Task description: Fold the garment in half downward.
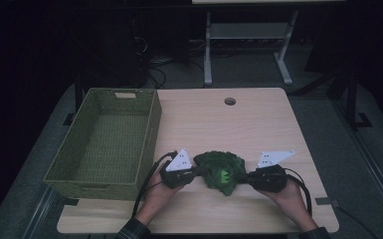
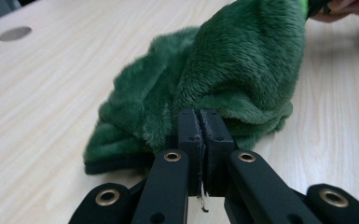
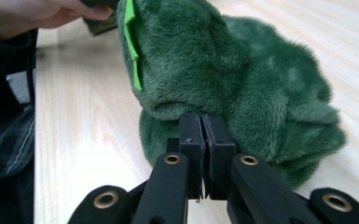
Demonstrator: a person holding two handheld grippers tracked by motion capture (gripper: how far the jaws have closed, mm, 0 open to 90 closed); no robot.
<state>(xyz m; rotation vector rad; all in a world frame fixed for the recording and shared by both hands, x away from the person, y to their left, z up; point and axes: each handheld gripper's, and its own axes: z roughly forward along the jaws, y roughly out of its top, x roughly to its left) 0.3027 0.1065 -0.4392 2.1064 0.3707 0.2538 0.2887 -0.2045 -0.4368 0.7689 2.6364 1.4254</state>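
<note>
Pale wood tabletop (image 1: 258, 124), dim room around it. Near the front edge lies a bunched green fleece garment (image 1: 220, 171), and it's pinched from both sides: the left gripper (image 1: 197, 172) and right gripper (image 1: 242, 177) each have their jaws clamped tight on an edge of the cloth, probably to carry it together. That open woven basket (image 1: 104, 172) at the left looks like where it's headed.

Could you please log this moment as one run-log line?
left gripper: shut on green plush cloth | right gripper: shut on it | basket: empty
</note>
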